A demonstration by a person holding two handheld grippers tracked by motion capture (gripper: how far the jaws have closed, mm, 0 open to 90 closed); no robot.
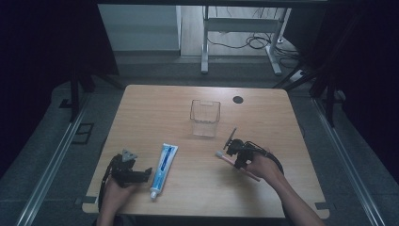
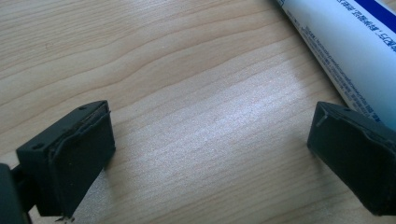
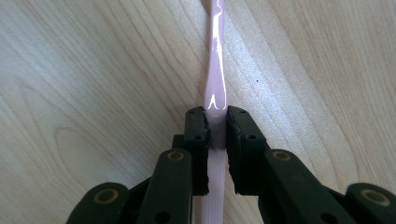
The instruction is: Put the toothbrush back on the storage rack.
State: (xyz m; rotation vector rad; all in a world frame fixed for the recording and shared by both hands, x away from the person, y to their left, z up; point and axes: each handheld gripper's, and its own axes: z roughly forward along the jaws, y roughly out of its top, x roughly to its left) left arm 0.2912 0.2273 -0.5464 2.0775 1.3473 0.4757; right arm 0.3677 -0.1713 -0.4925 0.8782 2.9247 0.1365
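A pink toothbrush [image 1: 226, 158] lies slanted on the wooden table [image 1: 188, 99], right of the middle. My right gripper [image 1: 236, 157] is shut on it. In the right gripper view the two pads [image 3: 197, 128] press the toothbrush handle [image 3: 215, 74] from both sides, low over the wood. A white and blue toothpaste tube [image 1: 162, 168] lies at the front left, cap toward the near edge. Just left of it my left gripper [image 1: 147, 173] stands open. In the left gripper view its jaws are wide apart over bare wood, and the toothpaste tube [image 2: 345, 51] lies beside the right jaw.
A clear plastic cup [image 1: 205, 117] stands upright behind the middle of the table. A black round cable hole [image 1: 238, 100] sits near the far edge. Beyond the table are a white desk frame [image 1: 240, 28] and cables on the floor.
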